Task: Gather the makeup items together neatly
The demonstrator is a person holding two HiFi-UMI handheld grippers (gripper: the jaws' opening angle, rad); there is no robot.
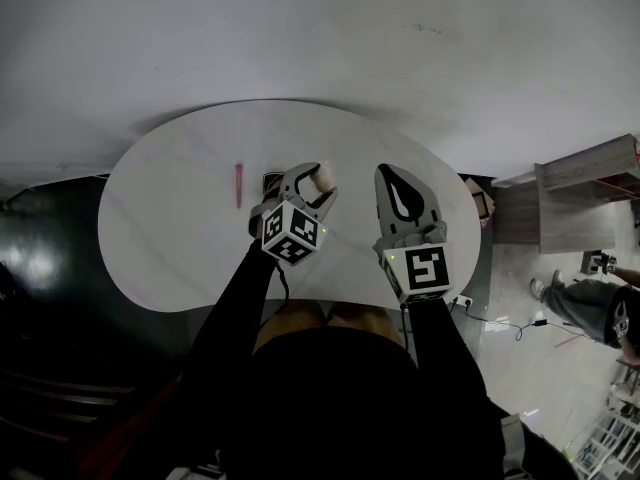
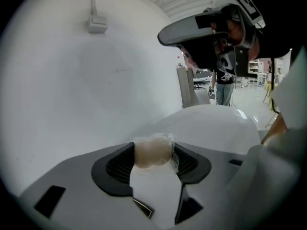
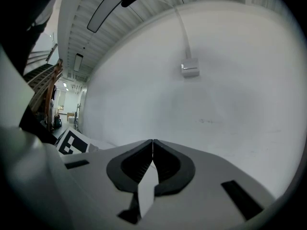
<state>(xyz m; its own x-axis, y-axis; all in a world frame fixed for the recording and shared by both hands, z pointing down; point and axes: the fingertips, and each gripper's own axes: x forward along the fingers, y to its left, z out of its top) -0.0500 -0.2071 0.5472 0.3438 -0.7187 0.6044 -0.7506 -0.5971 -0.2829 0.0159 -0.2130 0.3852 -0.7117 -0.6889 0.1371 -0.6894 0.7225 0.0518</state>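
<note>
Left gripper view: left gripper (image 2: 153,147) clamped on plastic-wrapped beige makeup sponge (image 2: 151,154), held over white table (image 1: 170,228). Right gripper (image 3: 152,152) pressed fully together, empty. Pink stick (image 1: 238,184) on table, left of sponge.

White table (image 1: 170,218) bears a pink stick (image 1: 238,184), perhaps lipstick.

– Where does everything sit, reckoned from the left gripper (image 1: 318,180)?
– It is over the table (image 1: 170,218). The wrapped puff (image 1: 323,175) sits between its jaws, touching both. On the table, a small flat item (image 1: 271,180) lies just left of it and a slim stick (image 1: 238,184) farther left. The right gripper (image 1: 384,171) is to its right, apart.
</note>
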